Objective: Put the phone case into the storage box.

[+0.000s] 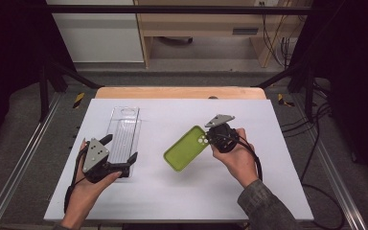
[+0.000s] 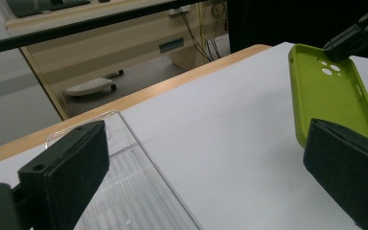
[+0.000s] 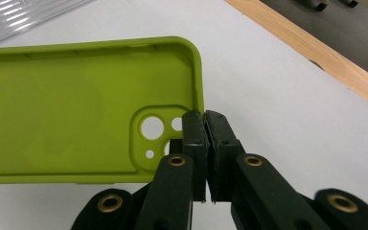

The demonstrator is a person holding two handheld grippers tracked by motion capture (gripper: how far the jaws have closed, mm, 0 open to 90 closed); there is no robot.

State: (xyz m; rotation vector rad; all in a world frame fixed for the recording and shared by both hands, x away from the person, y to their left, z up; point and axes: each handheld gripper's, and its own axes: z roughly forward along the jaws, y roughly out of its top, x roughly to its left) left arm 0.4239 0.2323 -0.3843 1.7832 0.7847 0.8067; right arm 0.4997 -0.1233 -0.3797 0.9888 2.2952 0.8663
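Observation:
A lime green phone case (image 1: 186,148) is held up off the white table (image 1: 172,191), its hollow side showing with the camera cut-outs (image 3: 152,128) near the grip. My right gripper (image 1: 214,135) is shut on the end wall of the green phone case (image 3: 76,124), both pads (image 3: 194,132) pinching its rim beside the cut-outs. My left gripper (image 1: 120,152) stands open over the near end of a clear ribbed plastic tray (image 1: 122,134), nothing between its pads (image 2: 69,165). In the left gripper view the green phone case (image 2: 328,98) shows at the right, and the clear tray (image 2: 134,191) lies below.
The table's wooden far edge (image 1: 179,92) runs across the back, and dark frame bars (image 1: 57,76) stand at both sides. A cable (image 1: 256,160) trails from the right gripper over the hand. White tabletop lies between the tray and the case.

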